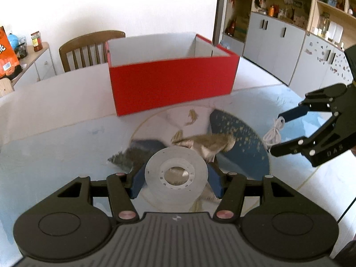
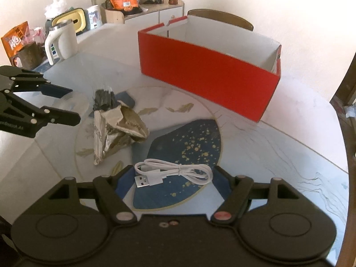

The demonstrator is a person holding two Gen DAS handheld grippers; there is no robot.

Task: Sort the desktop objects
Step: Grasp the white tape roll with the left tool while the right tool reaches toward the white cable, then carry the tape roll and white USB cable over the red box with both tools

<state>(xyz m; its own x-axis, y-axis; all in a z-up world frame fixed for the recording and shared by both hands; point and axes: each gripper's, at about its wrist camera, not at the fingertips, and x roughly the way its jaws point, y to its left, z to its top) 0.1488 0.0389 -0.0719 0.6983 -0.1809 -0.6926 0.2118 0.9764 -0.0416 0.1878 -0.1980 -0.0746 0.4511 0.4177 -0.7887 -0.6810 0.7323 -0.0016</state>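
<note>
The left gripper point(image 1: 176, 178) is clamped half-wide on a roll of clear tape point(image 1: 176, 175), held above the table point(image 1: 55, 133) short of the red box point(image 1: 171, 84). The right gripper point(image 2: 172, 178) grips a bundled white cable point(image 2: 171, 173) across its ends, lifted over the table.

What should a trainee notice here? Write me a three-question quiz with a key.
1. True or false: the red box has a lid on it.
2. What is clamped in the left tool? A) clear tape roll B) pen C) spoon
3. Name the thing between the fingers of the right tool.

Key: 1 false, its top is open; 2 A; 3 the white USB cable.
</note>
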